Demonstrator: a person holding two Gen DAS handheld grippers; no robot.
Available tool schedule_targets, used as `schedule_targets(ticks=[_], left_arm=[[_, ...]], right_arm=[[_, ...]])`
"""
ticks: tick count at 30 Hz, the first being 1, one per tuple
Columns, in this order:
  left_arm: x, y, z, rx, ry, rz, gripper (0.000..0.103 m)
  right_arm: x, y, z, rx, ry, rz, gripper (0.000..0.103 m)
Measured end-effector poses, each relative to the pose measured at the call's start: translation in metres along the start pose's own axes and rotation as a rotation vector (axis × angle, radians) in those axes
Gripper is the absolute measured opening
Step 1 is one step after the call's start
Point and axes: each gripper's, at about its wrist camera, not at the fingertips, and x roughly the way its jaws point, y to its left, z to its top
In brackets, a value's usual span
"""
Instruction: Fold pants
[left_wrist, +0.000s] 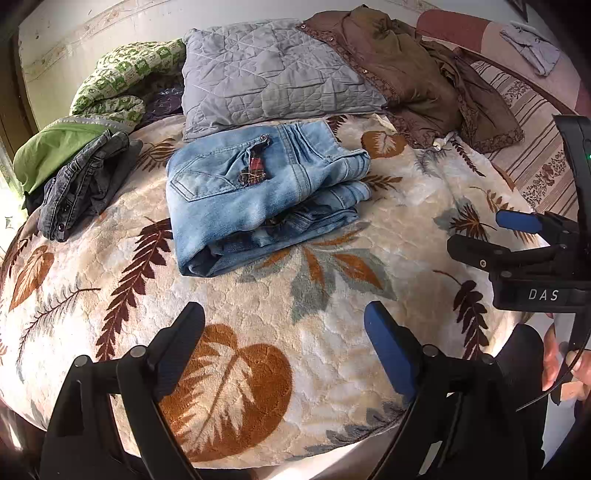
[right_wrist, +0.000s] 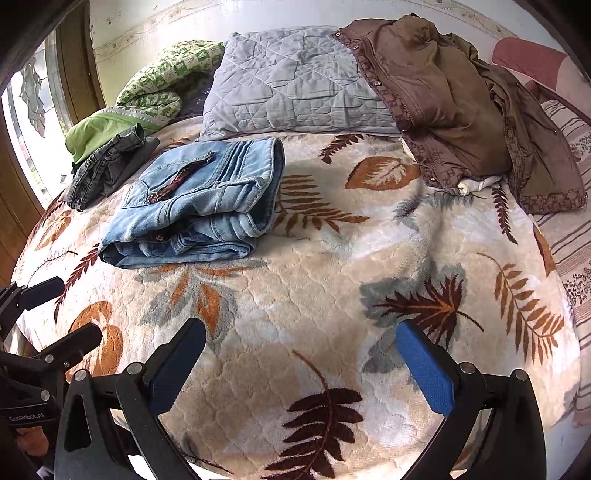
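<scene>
Light blue jeans (left_wrist: 236, 199) (right_wrist: 199, 206) lie folded into a thick stack on the leaf-patterned blanket (left_wrist: 332, 332) (right_wrist: 332, 266). A back pocket with a dark red patch faces up. My left gripper (left_wrist: 284, 314) hovers over the blanket in front of the jeans. It is open, apart from them, with nothing between its fingers. My right gripper (right_wrist: 301, 326) is open and empty too, over bare blanket to the right of the jeans. Each gripper also shows at the edge of the other's view: the right gripper (left_wrist: 480, 232) and the left gripper (right_wrist: 70, 312).
A dark grey folded garment (left_wrist: 81, 184) (right_wrist: 107, 166) lies left of the jeans, beside green cloths (left_wrist: 55, 147). A grey quilted pillow (left_wrist: 266, 74) (right_wrist: 295, 81) sits behind them. A brown garment (left_wrist: 406, 74) (right_wrist: 443, 96) is heaped at back right. A hand (left_wrist: 561, 362) holds the right gripper.
</scene>
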Motion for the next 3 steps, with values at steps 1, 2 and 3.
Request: schedule_targets(ticks=[1,2,3], left_arm=[[0.0009,-0.0002,-0.0009,0.000,0.002,0.011,0.089],[0.0015,-0.0003,-0.0018,0.002,0.002,0.020,0.089],[0.0022,-0.0003,-0.0024,0.002,0.004,0.030,0.089]], right_arm=[[-0.0002,0.0006,0.0003,-0.005,0.000,0.001,0.103],[-0.0003,0.0011,0.0004,-0.012,-0.001,0.002,0.103],[-0.0003,0.0015,0.0008,-0.019,-0.001,0.001,0.103]])
